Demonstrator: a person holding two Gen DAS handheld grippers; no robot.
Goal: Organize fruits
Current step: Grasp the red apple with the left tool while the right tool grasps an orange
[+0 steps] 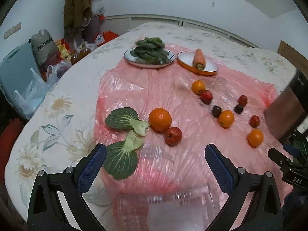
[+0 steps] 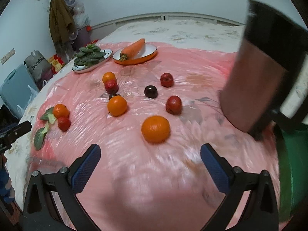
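Observation:
Several oranges, red fruits and dark plums lie loose on a pink plastic sheet (image 1: 134, 88). Nearest my left gripper (image 1: 155, 155) are a big orange (image 1: 160, 119) and a red fruit (image 1: 173, 136), just ahead of its open, empty fingers. Two bok choy leaves (image 1: 123, 119) lie by its left finger. My right gripper (image 2: 150, 154) is open and empty, hovering just short of an orange (image 2: 155, 129). Beyond that sit a red fruit (image 2: 173, 105), a dark plum (image 2: 151, 91) and another orange (image 2: 117, 105). The orange bowl (image 2: 150, 55) holds a carrot (image 2: 132, 49).
A plate of greens (image 1: 148, 53) stands at the back beside the orange bowl (image 1: 209, 70). A tall brown and black jug (image 2: 259, 67) rises at the right edge. Bags and a coat clutter the floor at the left beyond the table edge (image 1: 38, 104).

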